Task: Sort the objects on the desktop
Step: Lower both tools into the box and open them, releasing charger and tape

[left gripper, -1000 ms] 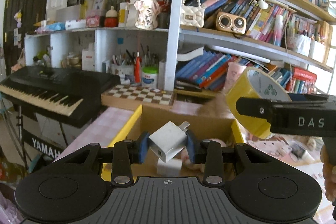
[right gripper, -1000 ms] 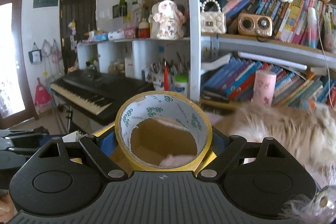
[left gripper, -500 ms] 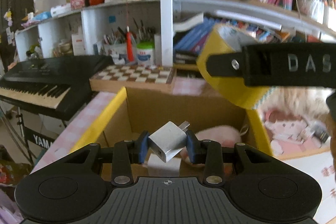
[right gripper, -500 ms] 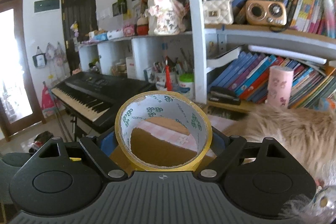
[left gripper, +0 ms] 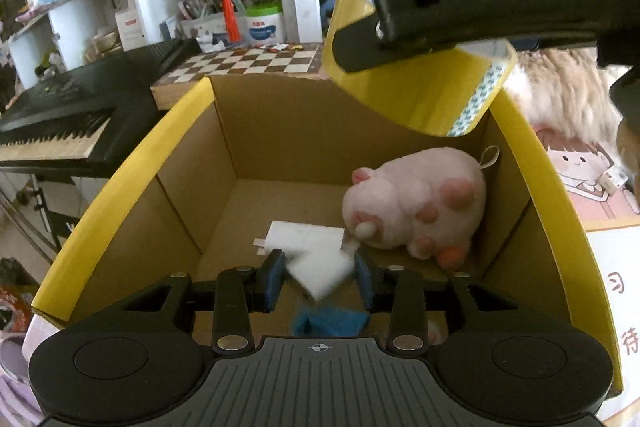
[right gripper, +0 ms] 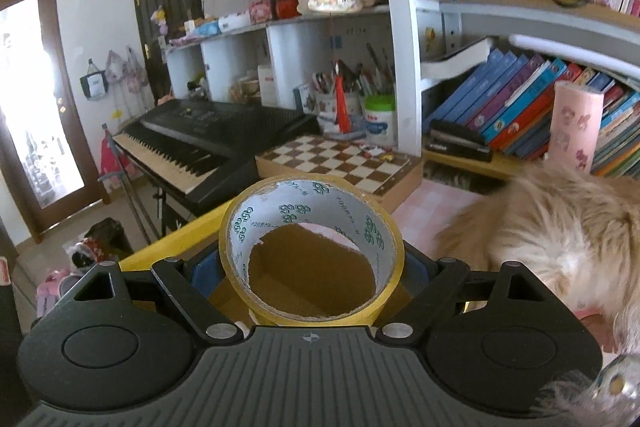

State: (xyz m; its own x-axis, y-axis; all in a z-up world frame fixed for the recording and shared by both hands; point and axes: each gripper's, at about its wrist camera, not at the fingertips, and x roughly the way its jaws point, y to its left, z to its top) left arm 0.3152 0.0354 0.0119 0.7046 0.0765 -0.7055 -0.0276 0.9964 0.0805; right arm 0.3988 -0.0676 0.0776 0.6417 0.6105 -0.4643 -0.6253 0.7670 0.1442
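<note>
Lowering charger (left gripper: 318, 273) into box (left gripper: 120, 183) | left gripper (left gripper: 320, 277) fingers pinching it, blurred, above another white charger (left gripper: 306, 237) | right gripper (right gripper: 310, 273) fingers pinching tape roll (right gripper: 310, 247) over far right rim | release low, clear of pink plush (left gripper: 416, 203)

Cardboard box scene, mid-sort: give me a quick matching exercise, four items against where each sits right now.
Items:
1. white charger
2. tape roll
3. pink plush toy
4. chessboard

Places:
A. lying on the floor of the cardboard box
B. between the left gripper fingers
C. on the desk behind the box
D. in the right gripper

Pairs: 1-B, 2-D, 3-A, 4-C
</note>
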